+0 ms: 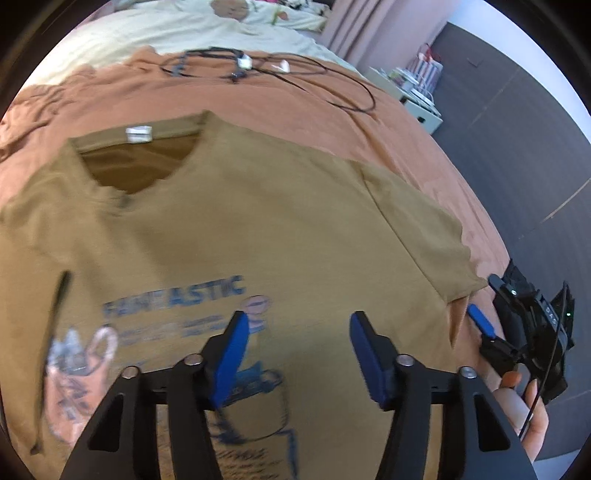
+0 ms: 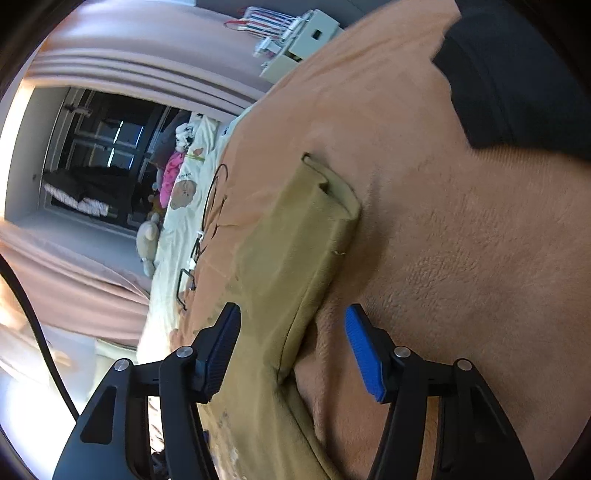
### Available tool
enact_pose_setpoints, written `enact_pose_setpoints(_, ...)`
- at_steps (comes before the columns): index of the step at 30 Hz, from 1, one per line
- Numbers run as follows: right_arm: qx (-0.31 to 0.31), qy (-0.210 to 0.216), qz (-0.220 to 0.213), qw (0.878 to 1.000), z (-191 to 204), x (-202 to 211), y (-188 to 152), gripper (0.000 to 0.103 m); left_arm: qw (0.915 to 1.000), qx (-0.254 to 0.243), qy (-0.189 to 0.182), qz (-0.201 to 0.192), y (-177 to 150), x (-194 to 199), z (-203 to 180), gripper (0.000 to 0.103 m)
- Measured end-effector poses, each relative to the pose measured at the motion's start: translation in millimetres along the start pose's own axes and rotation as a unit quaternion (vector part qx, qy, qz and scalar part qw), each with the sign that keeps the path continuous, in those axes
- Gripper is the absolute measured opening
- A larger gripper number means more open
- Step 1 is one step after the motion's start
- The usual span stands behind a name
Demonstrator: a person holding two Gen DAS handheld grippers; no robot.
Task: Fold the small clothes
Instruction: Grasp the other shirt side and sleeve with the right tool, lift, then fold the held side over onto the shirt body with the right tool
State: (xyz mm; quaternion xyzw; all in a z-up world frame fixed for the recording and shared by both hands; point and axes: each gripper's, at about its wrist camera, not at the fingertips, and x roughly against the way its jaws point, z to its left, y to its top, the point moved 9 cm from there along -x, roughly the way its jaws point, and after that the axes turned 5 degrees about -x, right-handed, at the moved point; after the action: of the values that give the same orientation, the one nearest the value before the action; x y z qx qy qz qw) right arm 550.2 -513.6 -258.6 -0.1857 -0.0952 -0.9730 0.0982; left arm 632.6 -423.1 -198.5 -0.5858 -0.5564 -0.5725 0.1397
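Observation:
A small olive-brown T-shirt point(image 1: 258, 229) lies flat, print side up, on an orange-brown blanket point(image 1: 295, 110). Blue lettering and drawings cover its chest. My left gripper point(image 1: 295, 332) hovers open over the printed part, nothing between its blue pads. In the right wrist view the shirt's sleeve point(image 2: 306, 236) runs up from between the fingers of my right gripper point(image 2: 291, 332), which is open and straddles the sleeve's edge on the blanket point(image 2: 461, 258). The right gripper point(image 1: 484, 325) also appears at the shirt's right sleeve hem in the left wrist view, held by a hand point(image 1: 524, 406).
Black cables and a white earphone point(image 1: 258, 70) lie on the blanket beyond the shirt's collar. A cream quilt point(image 1: 184, 33) covers the far bed. A white cabinet point(image 1: 421, 103) and grey floor point(image 1: 517, 129) are to the right. A dark cloth point(image 2: 517, 74) is at the blanket's upper right.

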Motion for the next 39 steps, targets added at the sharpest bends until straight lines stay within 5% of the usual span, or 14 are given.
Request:
enact_pose_setpoints(11,-0.006,-0.001,-0.041,0.999,-7.6,-0.9,20.4,0.036,0.9988,0.011,-0.041,0.024,3.1,-41.0,-41.4,0.03)
enact_pose_setpoints(16,0.011,-0.026,-0.054,0.998,-10.2,11.0,13.3,0.001,0.9984,0.007,-0.049,0.027,9.6,-49.3,-56.6,0.024)
enact_pose_setpoints(28,0.099,0.027,-0.022,0.994,61.4,27.2,-10.5,0.001,0.9939,0.003,-0.101,0.045,7.4,-65.7,-105.0,0.014)
enact_pose_setpoints(39,0.093,0.057,0.03,0.994,65.7,18.6,-18.5,0.001,0.9893,0.031,-0.125,0.069,0.4,-89.1,-113.9,0.01)
